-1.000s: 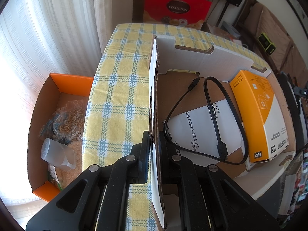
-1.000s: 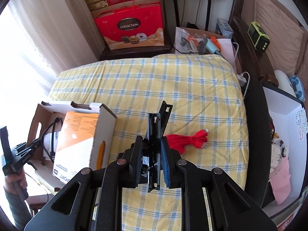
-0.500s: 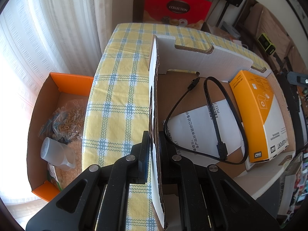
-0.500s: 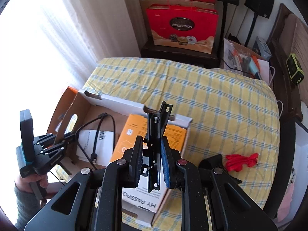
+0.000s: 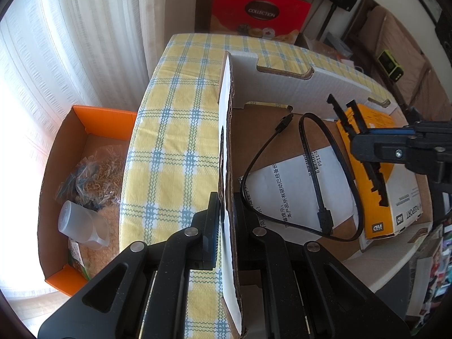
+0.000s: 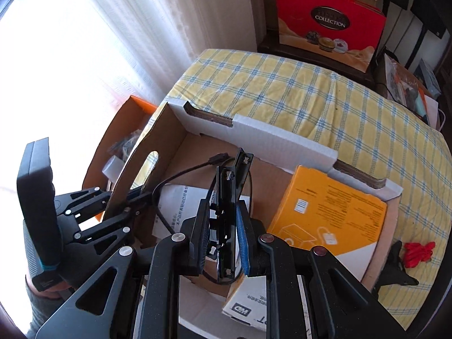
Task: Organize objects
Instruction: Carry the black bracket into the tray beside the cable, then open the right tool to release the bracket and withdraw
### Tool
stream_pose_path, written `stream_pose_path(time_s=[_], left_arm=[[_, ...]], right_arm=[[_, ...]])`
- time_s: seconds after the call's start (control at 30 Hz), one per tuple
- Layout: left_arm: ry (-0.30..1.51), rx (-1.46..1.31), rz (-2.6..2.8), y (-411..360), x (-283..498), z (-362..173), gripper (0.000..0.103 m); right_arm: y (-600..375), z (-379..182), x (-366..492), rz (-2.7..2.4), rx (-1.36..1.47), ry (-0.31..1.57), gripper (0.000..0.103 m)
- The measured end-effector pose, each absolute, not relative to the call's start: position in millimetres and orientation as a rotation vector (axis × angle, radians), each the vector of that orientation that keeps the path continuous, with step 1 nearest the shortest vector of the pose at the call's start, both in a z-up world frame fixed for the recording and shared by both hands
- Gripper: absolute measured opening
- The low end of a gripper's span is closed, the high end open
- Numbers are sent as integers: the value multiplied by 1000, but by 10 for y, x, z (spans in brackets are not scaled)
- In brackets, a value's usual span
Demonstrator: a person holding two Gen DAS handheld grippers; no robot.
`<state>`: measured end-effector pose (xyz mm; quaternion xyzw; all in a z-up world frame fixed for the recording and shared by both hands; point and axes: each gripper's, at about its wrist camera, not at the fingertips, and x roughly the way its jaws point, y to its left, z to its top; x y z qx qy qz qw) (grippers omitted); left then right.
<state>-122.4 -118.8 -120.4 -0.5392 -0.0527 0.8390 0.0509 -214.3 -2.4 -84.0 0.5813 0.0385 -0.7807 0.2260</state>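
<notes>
Right wrist view: clamping a black plastic bracket (image 6: 227, 214) above the cardboard box (image 6: 254, 138), readying a drop; steadying its wall, pinched by left gripper (image 5: 224, 220).

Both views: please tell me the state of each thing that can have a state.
Left gripper: shut on the box wall.
Right gripper: shut on the black tray, held upright over the box.
Box: open, on the bed.
Tray: lifted, on edge.
Cable: loose, looped inside the box.
Orange carton: closed, lying flat inside.
</notes>
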Motion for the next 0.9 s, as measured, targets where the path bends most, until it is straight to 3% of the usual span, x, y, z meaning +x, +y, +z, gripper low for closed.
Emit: stream_pose_path(time_s=[0.27, 0.63, 0.9], left_arm=[[-165, -1638, 2550, -1201, -1219, -1206, 8], [-164, -1639, 2550, -1209, -1223, -1210, 7], [-170, -1644, 2548, -1217, -1225, -1220, 7]], right_arm=[[-164, -1020, -2169, -2167, 1634, 177, 20], [25, -760, -2135, -2236, 1573, 161, 21], [407, -493, -2084, -2301, 1527, 139, 35]])
